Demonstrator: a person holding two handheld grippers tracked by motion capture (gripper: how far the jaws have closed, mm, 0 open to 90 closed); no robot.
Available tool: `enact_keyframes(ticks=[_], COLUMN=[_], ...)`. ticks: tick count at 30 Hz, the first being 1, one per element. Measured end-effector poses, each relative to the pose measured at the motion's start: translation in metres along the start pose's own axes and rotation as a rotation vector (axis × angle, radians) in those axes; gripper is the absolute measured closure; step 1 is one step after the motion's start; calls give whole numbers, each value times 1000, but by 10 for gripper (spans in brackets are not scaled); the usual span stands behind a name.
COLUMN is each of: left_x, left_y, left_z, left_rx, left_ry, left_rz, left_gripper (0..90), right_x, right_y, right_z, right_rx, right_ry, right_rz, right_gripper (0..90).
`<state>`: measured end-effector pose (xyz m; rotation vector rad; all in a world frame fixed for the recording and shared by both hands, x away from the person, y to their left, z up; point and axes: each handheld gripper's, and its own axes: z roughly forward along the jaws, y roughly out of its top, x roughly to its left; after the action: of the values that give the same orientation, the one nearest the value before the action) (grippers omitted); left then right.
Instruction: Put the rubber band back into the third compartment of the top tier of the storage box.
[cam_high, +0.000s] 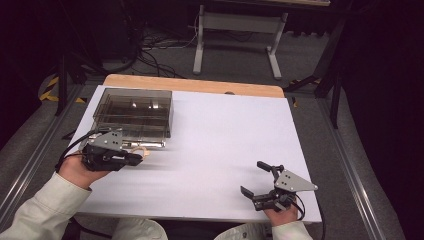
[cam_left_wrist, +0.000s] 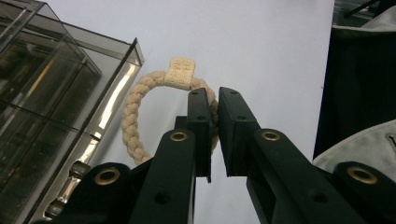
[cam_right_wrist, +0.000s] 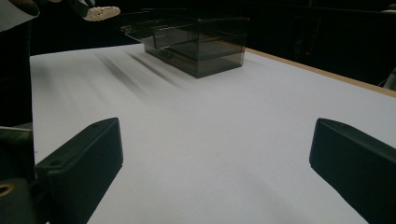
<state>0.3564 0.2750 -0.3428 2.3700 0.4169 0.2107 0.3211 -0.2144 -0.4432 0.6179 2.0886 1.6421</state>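
Left jaws: standing almost together, pinching the braided band of the rope bracelet (cam_left_wrist: 140, 109) between their pads.
Left gripper (cam_left_wrist: 212, 100): gripping the bracelet on the side of the loop nearest it, so most of the ring is sticking out past the jaw tips.
Rope bracelet: hanging in the grip above the white table (cam_high: 220, 145), its flat cream tag on the far side of the loop from the jaws.
Bracelet and box: the loop is sitting just beside the near corner of the smoky clear box (cam_high: 134, 112); whether it is touching the box wall I cannot tell.
Box: standing on the table's far left part, showing inner dividers.
Right jaws: standing wide apart, with bare white table between them.
Right gripper (cam_high: 259, 179): resting low at the table's near right edge, well apart from the bracelet and the box.
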Motion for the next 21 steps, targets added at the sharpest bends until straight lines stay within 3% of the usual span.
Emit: enact_keyframes(ticks=[21], left_x=[14], left_y=[20], left_z=[-6], left_rx=[-11], left_ry=[31], left_rz=[-7], left_gripper=[837], right_x=[0], right_y=[0], right_z=[0], right_rx=[0], right_ry=[1], right_rz=[-3], right_gripper=[34])
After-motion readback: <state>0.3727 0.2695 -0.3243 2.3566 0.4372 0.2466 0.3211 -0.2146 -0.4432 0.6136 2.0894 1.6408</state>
